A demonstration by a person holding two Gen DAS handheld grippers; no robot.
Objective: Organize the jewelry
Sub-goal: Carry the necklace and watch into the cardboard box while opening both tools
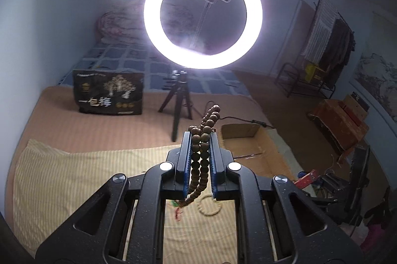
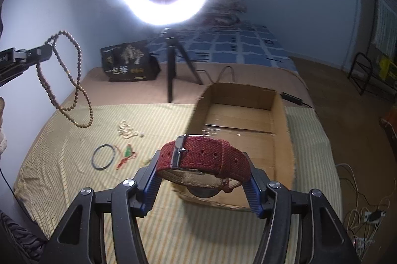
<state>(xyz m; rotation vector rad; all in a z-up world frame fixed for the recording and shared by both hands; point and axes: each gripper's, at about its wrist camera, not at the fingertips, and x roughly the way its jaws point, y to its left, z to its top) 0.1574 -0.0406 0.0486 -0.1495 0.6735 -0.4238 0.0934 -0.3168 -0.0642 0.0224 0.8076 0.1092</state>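
Note:
My left gripper (image 1: 200,140) is shut on a long strand of brown wooden beads (image 1: 201,154), lifted above the striped cloth; in the right wrist view the same beads (image 2: 74,80) dangle in loops from the left gripper (image 2: 48,49) at the far left. My right gripper (image 2: 202,159) is shut on a red woven-strap watch (image 2: 206,157), held in the air at the near edge of the open cardboard box (image 2: 280,130). On the cloth lie a pale bead bracelet (image 2: 126,130), a dark ring bangle (image 2: 103,156) and a green pendant on red cord (image 2: 127,153).
A lit ring light on a black tripod (image 2: 171,70) stands behind the cloth, its cable running past the box. A dark printed bag (image 2: 129,63) sits at the back left. The yellow striped cloth (image 2: 74,189) covers the bed. Chairs, boxes and cables crowd the floor at the right.

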